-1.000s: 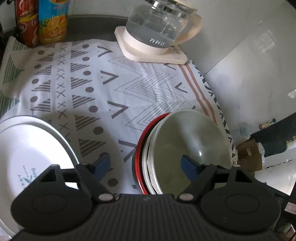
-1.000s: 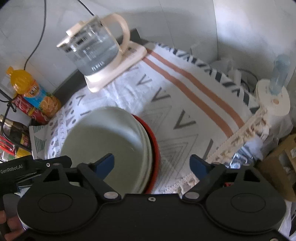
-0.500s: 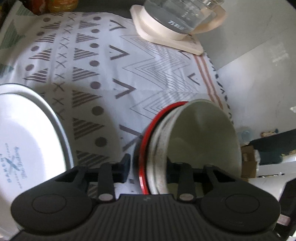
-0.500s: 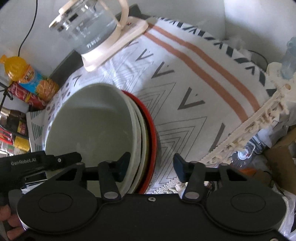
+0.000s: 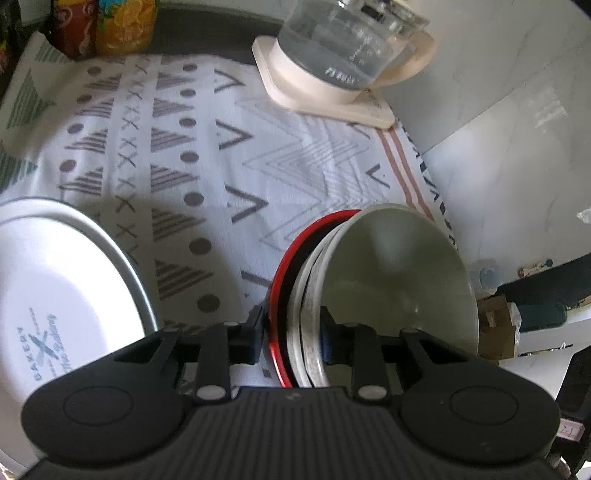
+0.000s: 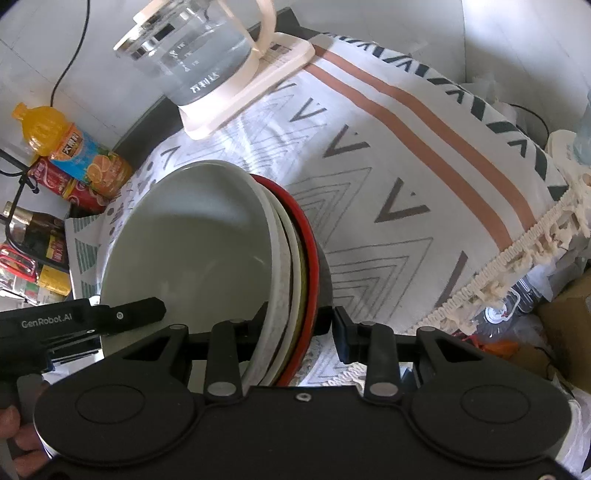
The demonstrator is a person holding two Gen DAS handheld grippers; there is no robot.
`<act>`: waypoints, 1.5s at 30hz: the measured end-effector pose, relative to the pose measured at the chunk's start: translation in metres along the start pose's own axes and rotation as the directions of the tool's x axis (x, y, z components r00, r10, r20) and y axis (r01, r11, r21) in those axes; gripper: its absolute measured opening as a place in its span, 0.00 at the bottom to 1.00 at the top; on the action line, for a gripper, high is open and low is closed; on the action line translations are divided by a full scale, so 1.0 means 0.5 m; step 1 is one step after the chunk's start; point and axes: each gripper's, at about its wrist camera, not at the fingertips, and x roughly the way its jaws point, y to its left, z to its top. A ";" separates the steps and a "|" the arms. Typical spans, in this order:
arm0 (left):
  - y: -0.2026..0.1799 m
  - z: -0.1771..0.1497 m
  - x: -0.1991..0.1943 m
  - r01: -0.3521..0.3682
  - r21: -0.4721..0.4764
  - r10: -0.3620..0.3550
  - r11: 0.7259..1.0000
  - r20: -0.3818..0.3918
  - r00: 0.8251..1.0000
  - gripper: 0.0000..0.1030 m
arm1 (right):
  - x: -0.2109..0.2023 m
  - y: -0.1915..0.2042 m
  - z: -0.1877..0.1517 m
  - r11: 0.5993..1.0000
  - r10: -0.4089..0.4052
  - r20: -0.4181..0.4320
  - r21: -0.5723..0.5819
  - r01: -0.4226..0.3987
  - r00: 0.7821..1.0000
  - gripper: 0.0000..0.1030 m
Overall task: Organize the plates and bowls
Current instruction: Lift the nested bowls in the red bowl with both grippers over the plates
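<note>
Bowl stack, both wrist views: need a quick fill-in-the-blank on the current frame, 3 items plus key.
1. The outermost bowl of the bowl stack has a ____ rim.
2. The left gripper and the right gripper each clamp the stack's ____.
3. The white plate carries the printed word ____.
4. Behind the stack, a glass kettle sits on a ____-coloured base.

Missing words: red; rim; BAKERY; cream

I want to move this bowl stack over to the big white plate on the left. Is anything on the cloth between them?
Nothing visible: between the bowl stack and the white plate lies only bare patterned cloth. Kettle and bottles stand far back.
</note>
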 end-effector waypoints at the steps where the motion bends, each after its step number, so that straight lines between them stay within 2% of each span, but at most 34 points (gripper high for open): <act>1: 0.002 0.003 -0.005 0.002 -0.002 -0.002 1.000 0.007 1.000 0.26 | -0.002 0.004 0.001 1.000 0.003 0.003 -0.005 -0.003 1.000 0.32; 13: 0.041 0.013 -0.066 0.005 -0.038 -0.002 0.999 0.079 0.997 0.26 | -0.014 0.069 0.013 0.998 0.033 0.031 -0.060 -0.031 0.999 0.32; 23: 0.088 0.009 -0.136 -0.015 -0.106 0.029 0.994 0.135 0.990 0.26 | -0.020 0.142 0.016 0.989 0.074 0.039 -0.131 -0.068 0.997 0.32; 45: 0.233 -0.052 -0.264 -0.065 -0.259 0.126 0.964 0.226 0.966 0.26 | 0.014 0.315 -0.027 0.944 0.166 -0.035 -0.282 -0.169 0.986 0.32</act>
